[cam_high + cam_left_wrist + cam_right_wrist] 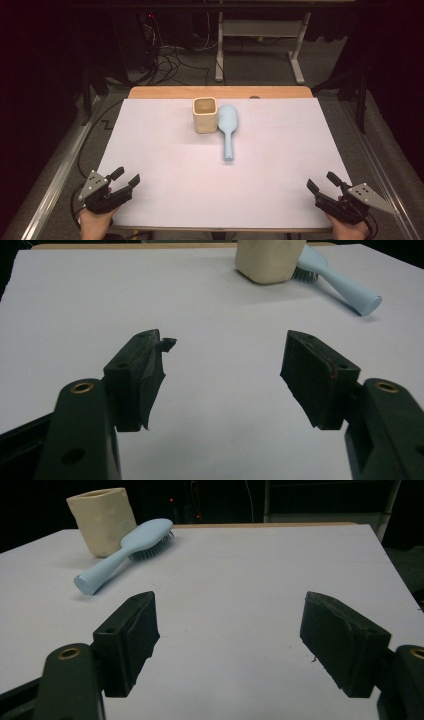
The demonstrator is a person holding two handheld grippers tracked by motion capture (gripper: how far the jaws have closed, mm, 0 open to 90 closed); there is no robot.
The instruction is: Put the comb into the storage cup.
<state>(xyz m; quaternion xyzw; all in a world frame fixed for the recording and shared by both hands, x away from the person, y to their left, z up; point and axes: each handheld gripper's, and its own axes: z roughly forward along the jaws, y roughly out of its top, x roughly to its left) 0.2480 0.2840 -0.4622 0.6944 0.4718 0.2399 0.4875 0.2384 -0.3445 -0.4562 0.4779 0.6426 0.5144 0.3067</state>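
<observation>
A cream square cup (205, 115) stands upright at the back middle of the white table top. A light blue hairbrush (227, 129) lies bristles down just to its right, handle toward me. The left gripper view shows the cup (269, 261) and brush (340, 284) far ahead, and the right gripper view shows the cup (103, 520) and brush (129, 550) too. My left gripper (124, 178) rests open at the near left corner, nothing between its jaws. My right gripper (323, 182) is open at the near right corner, also holding nothing.
The white sheet (165, 175) covers a wooden table whose far edge (220, 92) shows. Beyond it are cables on the floor (170, 60) and a white desk frame (260, 45). Metal rails (50, 185) run along both sides.
</observation>
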